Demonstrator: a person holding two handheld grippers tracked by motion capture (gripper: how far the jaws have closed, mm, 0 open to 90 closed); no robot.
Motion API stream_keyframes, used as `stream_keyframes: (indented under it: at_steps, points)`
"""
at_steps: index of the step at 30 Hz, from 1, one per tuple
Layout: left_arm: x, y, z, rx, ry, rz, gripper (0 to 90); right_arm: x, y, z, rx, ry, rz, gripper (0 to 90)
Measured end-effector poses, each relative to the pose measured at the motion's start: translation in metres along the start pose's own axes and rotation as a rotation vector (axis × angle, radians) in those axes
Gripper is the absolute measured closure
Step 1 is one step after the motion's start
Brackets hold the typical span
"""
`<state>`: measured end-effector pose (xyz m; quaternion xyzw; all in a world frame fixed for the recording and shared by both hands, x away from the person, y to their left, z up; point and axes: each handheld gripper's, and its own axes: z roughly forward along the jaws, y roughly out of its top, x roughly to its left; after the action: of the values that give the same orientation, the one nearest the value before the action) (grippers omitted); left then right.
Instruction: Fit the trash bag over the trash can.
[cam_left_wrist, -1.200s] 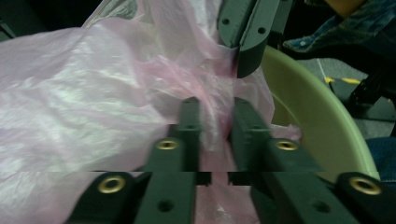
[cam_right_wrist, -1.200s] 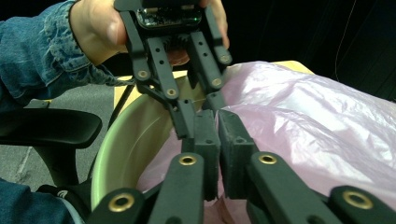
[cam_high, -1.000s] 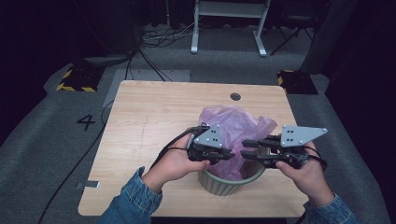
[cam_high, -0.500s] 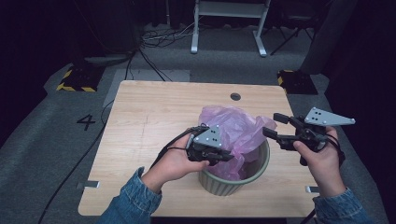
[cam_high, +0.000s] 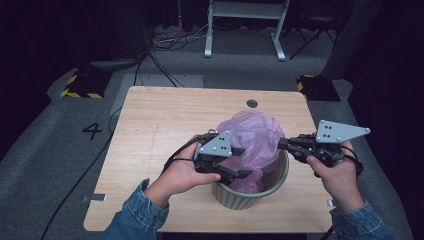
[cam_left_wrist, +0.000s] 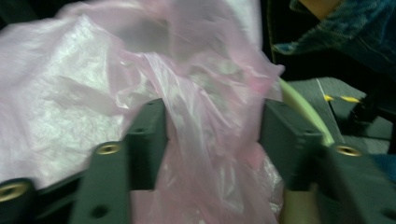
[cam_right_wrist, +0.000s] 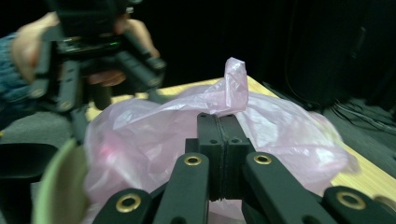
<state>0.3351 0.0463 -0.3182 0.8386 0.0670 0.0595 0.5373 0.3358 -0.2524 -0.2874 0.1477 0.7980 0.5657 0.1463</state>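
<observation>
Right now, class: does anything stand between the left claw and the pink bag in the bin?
Nothing visible does. The left claw is open, its jaws having just opened, with a fold of the pink bag hanging loose between them over the green bin.

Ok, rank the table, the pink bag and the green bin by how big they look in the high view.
1. Table, by far the largest.
2 and 3. Pink bag and green bin look alike; the bag covers much of the bin, so no firm order between them.
</observation>
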Motion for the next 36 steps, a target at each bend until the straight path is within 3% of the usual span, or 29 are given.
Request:
stream_keyframes:
  at_steps: [6, 9, 12, 14, 17, 19, 21, 23, 26, 29, 31, 36]
  points:
    - [0.001, 0.009, -0.013, -0.077, 0.042, 0.023, 30.1, 0.012, 0.005, 0.0, -0.035, 0.057, -0.021, 90.0]
    - [-0.001, 0.013, -0.01, -0.069, 0.066, 0.056, 27.0, 0.019, 0.007, 0.004, -0.034, 0.084, -0.035, 90.0]
    - [-0.004, 0.014, -0.002, -0.039, 0.062, 0.074, 27.9, 0.026, 0.01, 0.01, -0.03, 0.118, -0.048, 90.0]
    - [-0.007, 0.013, 0.003, -0.014, 0.044, 0.084, 35.1, 0.032, 0.011, 0.014, -0.022, 0.14, -0.059, 90.0]
    - [-0.012, 0.011, 0.011, 0.036, -0.009, 0.103, 62.1, 0.039, 0.013, 0.019, -0.01, 0.168, -0.078, 89.9]
    - [-0.015, 0.009, 0.014, 0.066, -0.023, 0.111, 74.9, 0.042, 0.012, 0.02, -0.002, 0.174, -0.083, 88.9]
    - [-0.017, 0.006, 0.015, 0.079, -0.021, 0.109, 80.2, 0.042, 0.011, 0.019, 0.0, 0.173, -0.08, 84.5]
    - [-0.018, 0.004, 0.012, 0.077, -0.007, 0.099, 81.6, 0.038, 0.009, 0.014, -0.003, 0.145, -0.06, 71.6]
    - [-0.015, 0.001, 0.004, 0.056, 0.028, 0.083, 81.6, 0.027, 0.002, 0.0, 0.009, 0.032, -0.041, 57.3]
    - [-0.013, -0.003, -0.004, 0.027, 0.072, 0.08, 81.2, 0.013, -0.007, -0.015, -0.001, -0.044, 0.009, 50.7]
    - [-0.012, -0.005, -0.007, 0.009, 0.072, 0.071, 81.4, 0.005, -0.014, -0.022, 0.002, -0.081, 0.039, 47.5]
    - [-0.017, -0.01, -0.006, 0.021, 0.046, 0.09, 81.4, -0.006, -0.027, -0.02, 0.037, -0.115, 0.092, 41.2]
